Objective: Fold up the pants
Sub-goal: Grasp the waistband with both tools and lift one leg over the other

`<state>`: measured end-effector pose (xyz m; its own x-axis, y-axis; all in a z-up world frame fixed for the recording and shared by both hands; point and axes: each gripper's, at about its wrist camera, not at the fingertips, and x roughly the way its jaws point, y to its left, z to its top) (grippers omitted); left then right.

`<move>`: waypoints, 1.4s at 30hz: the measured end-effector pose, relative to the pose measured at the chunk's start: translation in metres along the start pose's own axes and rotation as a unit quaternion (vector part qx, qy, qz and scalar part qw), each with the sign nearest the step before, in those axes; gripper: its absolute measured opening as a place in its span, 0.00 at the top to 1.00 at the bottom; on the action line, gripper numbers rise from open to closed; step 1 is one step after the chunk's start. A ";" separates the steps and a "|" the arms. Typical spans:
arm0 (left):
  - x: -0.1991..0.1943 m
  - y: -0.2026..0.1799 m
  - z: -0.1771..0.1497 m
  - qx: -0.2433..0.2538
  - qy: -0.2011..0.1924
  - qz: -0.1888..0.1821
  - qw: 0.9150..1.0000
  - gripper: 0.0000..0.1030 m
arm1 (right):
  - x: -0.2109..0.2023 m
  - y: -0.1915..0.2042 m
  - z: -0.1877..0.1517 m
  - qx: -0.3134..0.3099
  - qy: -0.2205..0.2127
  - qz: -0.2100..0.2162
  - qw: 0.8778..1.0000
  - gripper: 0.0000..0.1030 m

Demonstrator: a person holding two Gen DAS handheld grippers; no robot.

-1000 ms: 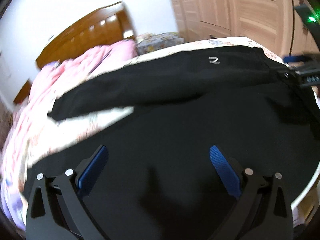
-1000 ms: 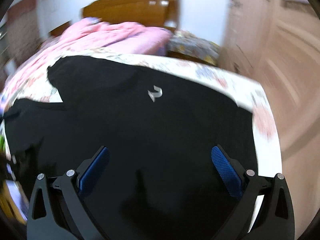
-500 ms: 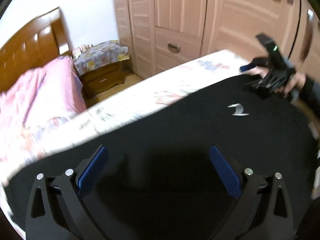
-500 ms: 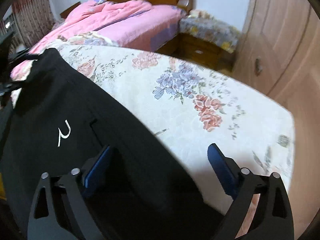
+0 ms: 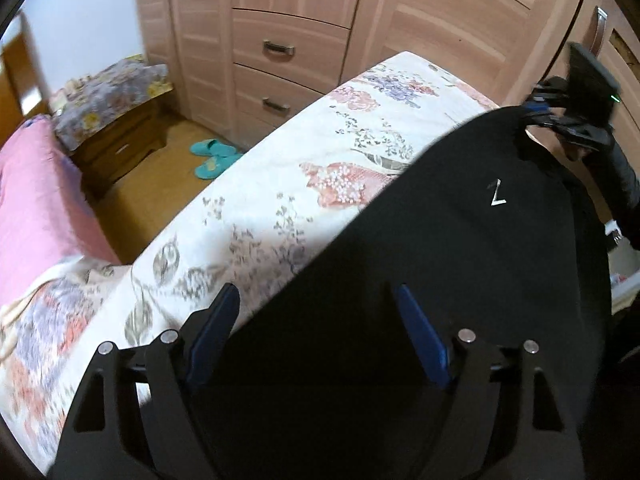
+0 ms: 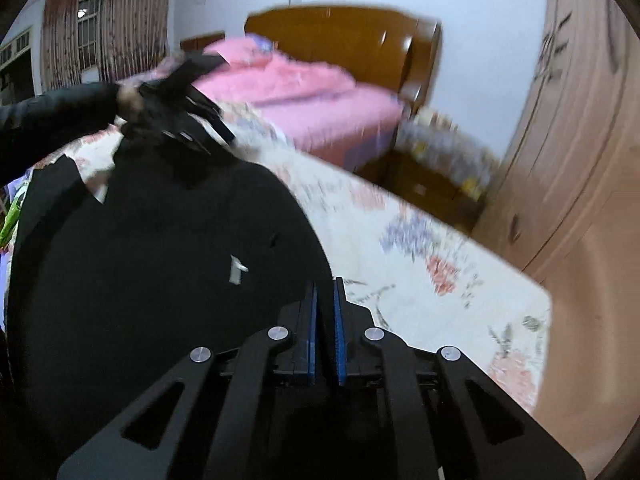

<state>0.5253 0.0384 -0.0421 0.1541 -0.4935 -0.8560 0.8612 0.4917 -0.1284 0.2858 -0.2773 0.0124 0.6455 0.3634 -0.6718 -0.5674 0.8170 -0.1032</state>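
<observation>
Black pants (image 5: 460, 264) with a small white logo (image 5: 497, 194) lie on the floral bed cover (image 5: 280, 184). My left gripper (image 5: 316, 320) is half open, its blue pads straddling the pants' edge. In the right wrist view my right gripper (image 6: 325, 308) is shut on the edge of the pants (image 6: 160, 264). It also shows in the left wrist view (image 5: 540, 114), pinching the far corner. The left gripper shows in the right wrist view (image 6: 208, 128) at the pants' other corner.
A wooden wardrobe with drawers (image 5: 288, 48) stands beyond the bed. Turquoise slippers (image 5: 212, 156) lie on the floor by a nightstand (image 5: 116, 136). A pink blanket (image 6: 304, 92) and wooden headboard (image 6: 344, 40) are at the bed's head.
My right gripper has closed on the pants' edge. My left gripper has narrowed and swung toward the pants' edge; both views have turned.
</observation>
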 end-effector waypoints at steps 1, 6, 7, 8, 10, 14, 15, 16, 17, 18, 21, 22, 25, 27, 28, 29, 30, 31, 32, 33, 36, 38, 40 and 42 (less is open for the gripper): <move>0.000 0.002 0.002 0.004 0.004 -0.007 1.000 0.22 | -0.011 0.007 -0.002 0.000 -0.011 -0.005 1.000 0.90; 0.012 0.010 0.005 0.002 0.050 -0.093 0.994 0.24 | -0.037 0.034 -0.016 0.019 -0.031 -0.021 0.999 0.91; 0.011 0.011 0.004 0.001 0.046 -0.093 0.995 0.43 | -0.037 0.034 -0.018 0.024 -0.028 -0.023 0.999 0.91; 0.009 0.011 0.003 -0.006 0.042 -0.102 0.994 0.61 | -0.035 0.034 -0.019 0.032 -0.026 -0.027 0.999 0.92; -0.004 0.003 -0.002 -0.005 0.020 -0.076 0.997 0.80 | -0.034 0.030 -0.020 0.047 -0.028 -0.036 0.998 0.92; -0.055 -0.046 -0.017 0.030 -0.033 0.035 0.998 0.87 | -0.035 0.025 -0.014 0.069 -0.034 -0.060 0.995 0.92; -0.069 -0.058 -0.019 0.035 -0.048 0.060 0.996 0.87 | -0.040 0.027 -0.015 0.070 -0.040 -0.066 0.995 0.92; -0.095 -0.083 -0.027 0.045 -0.075 0.103 0.991 0.87 | -0.046 0.029 -0.016 0.071 -0.046 -0.068 0.994 0.92; -0.110 -0.104 -0.033 0.053 -0.089 0.130 0.986 0.87 | -0.055 0.033 -0.017 0.073 -0.052 -0.070 0.994 0.92; -0.128 -0.131 -0.042 0.065 -0.104 0.158 0.980 0.87 | -0.064 0.038 -0.019 0.072 -0.058 -0.071 0.993 0.92; -0.166 -0.208 -0.078 0.097 -0.124 0.224 0.962 0.87 | -0.102 0.063 -0.032 0.062 -0.082 -0.066 0.992 0.92; -0.171 -0.232 -0.090 0.103 -0.129 0.240 0.957 0.87 | -0.117 0.075 -0.041 0.060 -0.090 -0.062 0.992 0.92; -0.178 -0.312 -0.142 0.130 -0.129 0.296 0.938 0.87 | -0.142 0.103 -0.064 0.058 -0.096 -0.052 0.992 0.92; -0.171 -0.351 -0.178 0.125 -0.125 0.316 0.932 0.87 | -0.152 0.126 -0.090 0.069 -0.089 -0.040 0.993 0.92; -0.164 -0.362 -0.190 0.124 -0.121 0.321 0.931 0.87 | -0.154 0.132 -0.099 0.075 -0.086 -0.034 0.993 0.92; -0.155 -0.376 -0.207 0.113 -0.116 0.324 0.932 0.87 | -0.154 0.144 -0.113 0.084 -0.080 -0.026 0.993 0.92; -0.144 -0.385 -0.227 0.089 -0.114 0.321 0.936 0.88 | -0.153 0.151 -0.122 0.090 -0.075 -0.023 0.993 0.92; -0.137 -0.389 -0.238 0.072 -0.114 0.313 0.940 0.89 | -0.152 0.159 -0.133 0.098 -0.070 -0.022 0.993 0.92; -0.128 -0.393 -0.254 0.051 -0.116 0.309 0.942 0.89 | -0.149 0.167 -0.144 0.103 -0.062 -0.024 0.992 0.92; -0.120 -0.395 -0.268 0.032 -0.120 0.314 0.941 0.89 | -0.146 0.174 -0.152 0.107 -0.053 -0.026 0.993 0.92; -0.106 -0.393 -0.292 -0.020 -0.136 0.310 0.941 0.94 | -0.132 0.185 -0.175 0.125 -0.026 -0.035 0.991 0.91; -0.104 -0.386 -0.302 -0.052 -0.148 0.307 0.939 0.93 | -0.129 0.184 -0.184 0.148 -0.022 -0.026 0.988 0.89; -0.107 -0.378 -0.309 -0.100 -0.170 0.288 0.937 0.88 | -0.133 0.183 -0.183 0.164 -0.016 -0.022 0.986 0.80; -0.118 -0.374 -0.317 -0.164 -0.200 0.264 0.929 0.55 | -0.144 0.187 -0.183 0.169 -0.008 -0.023 0.985 0.53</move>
<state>0.0313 0.1402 -0.0512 0.7379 -0.3167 -0.5959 0.4309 0.9007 0.0548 -0.0069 -0.2592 -0.0448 0.6763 0.3276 -0.6598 -0.3370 0.9340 0.1184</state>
